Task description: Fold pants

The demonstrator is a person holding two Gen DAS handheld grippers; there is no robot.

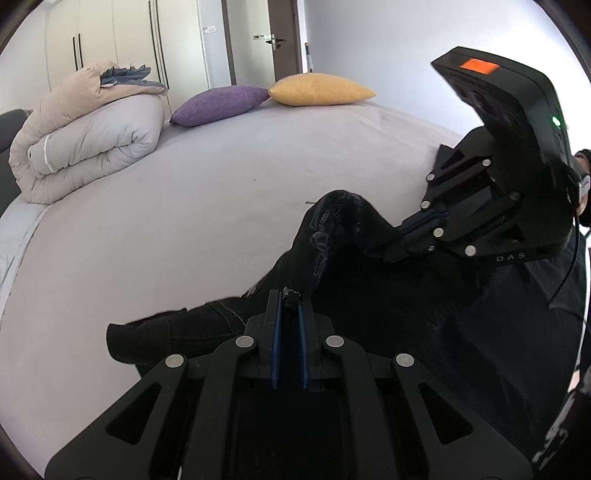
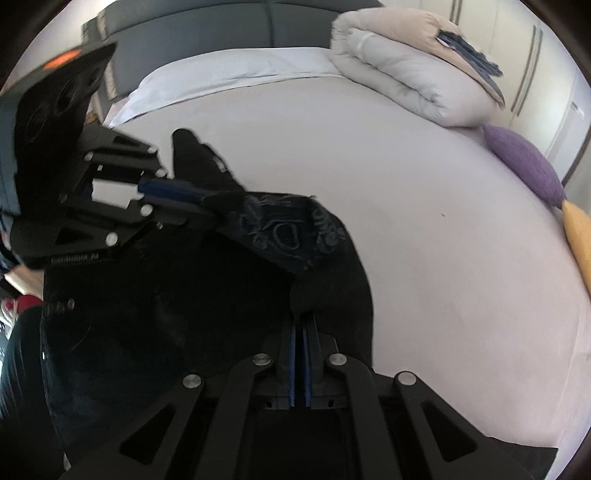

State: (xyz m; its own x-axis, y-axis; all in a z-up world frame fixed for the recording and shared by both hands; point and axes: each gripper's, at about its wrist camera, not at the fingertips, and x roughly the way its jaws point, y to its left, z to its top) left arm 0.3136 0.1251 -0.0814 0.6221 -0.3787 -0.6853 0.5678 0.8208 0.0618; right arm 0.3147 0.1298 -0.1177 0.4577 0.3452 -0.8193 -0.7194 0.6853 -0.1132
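Note:
The black pants with a pale printed pattern lie bunched on the light bed sheet, partly lifted. My left gripper is shut on an edge of the pants near me. My right gripper comes in from the right and is shut on another part of the same raised fold. In the right wrist view the pants hang between my right gripper, shut on the cloth, and my left gripper at the left. A black leg end trails to the left on the sheet.
A rolled beige duvet lies at the far left of the bed. A purple cushion and a yellow cushion lie at the far edge. Wardrobe doors and a room door stand behind. A dark headboard shows in the right wrist view.

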